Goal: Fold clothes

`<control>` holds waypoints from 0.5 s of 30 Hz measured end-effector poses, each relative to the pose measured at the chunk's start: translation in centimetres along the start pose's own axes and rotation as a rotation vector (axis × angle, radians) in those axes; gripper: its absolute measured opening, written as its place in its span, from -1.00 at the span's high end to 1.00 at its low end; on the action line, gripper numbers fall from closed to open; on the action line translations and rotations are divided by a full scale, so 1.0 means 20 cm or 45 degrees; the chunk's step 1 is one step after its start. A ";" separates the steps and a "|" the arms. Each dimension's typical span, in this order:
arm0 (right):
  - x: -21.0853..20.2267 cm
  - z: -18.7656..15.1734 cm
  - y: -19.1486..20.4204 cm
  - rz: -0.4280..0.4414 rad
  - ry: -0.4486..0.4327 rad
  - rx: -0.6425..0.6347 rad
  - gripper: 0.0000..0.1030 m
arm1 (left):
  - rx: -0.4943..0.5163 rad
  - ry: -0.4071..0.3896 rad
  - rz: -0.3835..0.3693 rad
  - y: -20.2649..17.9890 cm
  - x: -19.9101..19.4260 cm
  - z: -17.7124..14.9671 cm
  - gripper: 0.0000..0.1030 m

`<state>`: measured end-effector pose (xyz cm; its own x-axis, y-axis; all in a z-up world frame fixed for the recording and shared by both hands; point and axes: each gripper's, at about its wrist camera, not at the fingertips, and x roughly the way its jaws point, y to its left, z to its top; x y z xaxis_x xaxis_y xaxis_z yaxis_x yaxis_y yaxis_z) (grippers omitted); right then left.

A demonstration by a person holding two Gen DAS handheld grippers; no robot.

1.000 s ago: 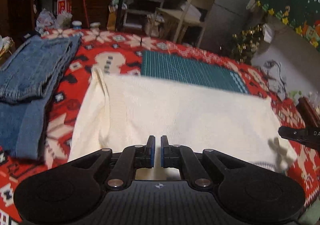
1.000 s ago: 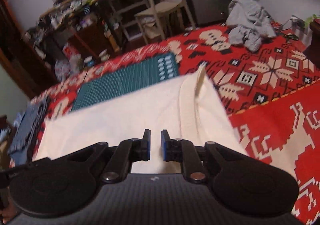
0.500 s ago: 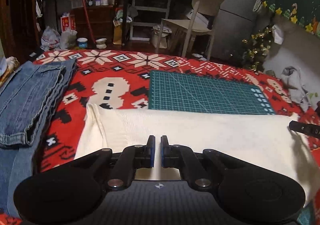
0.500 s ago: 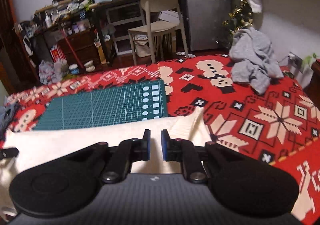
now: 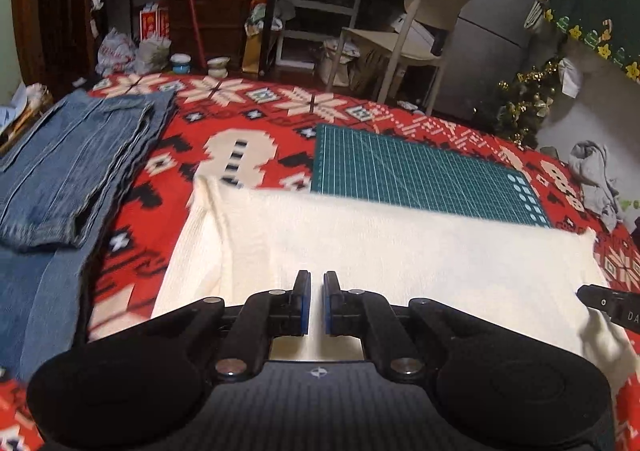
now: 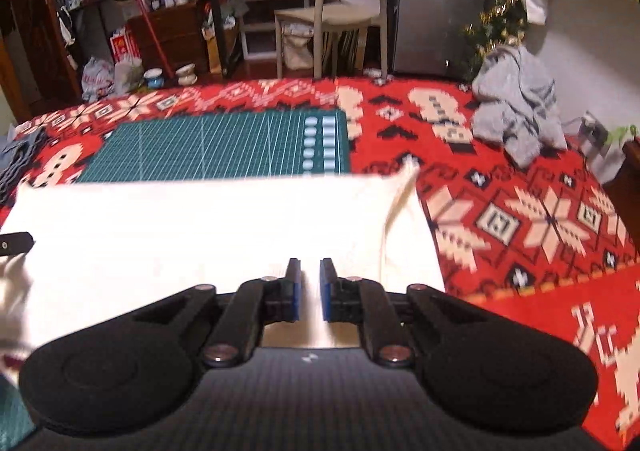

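Note:
A cream knit garment lies spread across the red patterned blanket, its far edge over the near side of a green cutting mat. My left gripper is shut on the garment's near edge towards its left end. My right gripper is shut on the same near edge towards the right end; the garment stretches left from it. Each gripper's tip shows at the edge of the other's view, the right gripper and the left gripper.
Folded blue jeans lie at the left of the blanket. A crumpled grey garment lies at the far right. A beige chair, shelves and a fridge stand beyond the blanket.
Both grippers rose and drew the garment's near edge back, then lowered and moved forward again. The far edge now lies a little over the mat's near side.

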<state>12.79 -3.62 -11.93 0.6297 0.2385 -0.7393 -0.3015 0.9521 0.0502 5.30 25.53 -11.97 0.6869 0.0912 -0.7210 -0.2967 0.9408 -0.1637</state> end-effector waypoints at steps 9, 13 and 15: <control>-0.17 -0.14 -0.19 0.123 0.113 0.326 0.88 | -0.088 0.119 -0.016 0.12 -0.15 -0.12 0.89; -0.21 -0.17 -0.28 0.189 0.080 0.475 0.88 | -0.116 0.105 -0.022 0.13 -0.21 -0.14 0.89; -0.23 -0.16 -0.28 0.232 0.040 0.503 0.87 | -0.146 0.073 -0.060 0.14 -0.22 -0.13 0.89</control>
<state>9.28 -10.66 -10.93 0.5676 0.4090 -0.7146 -0.1049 0.8967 0.4300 -0.36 26.91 -11.04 0.6639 0.0261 -0.7473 -0.3414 0.8998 -0.2718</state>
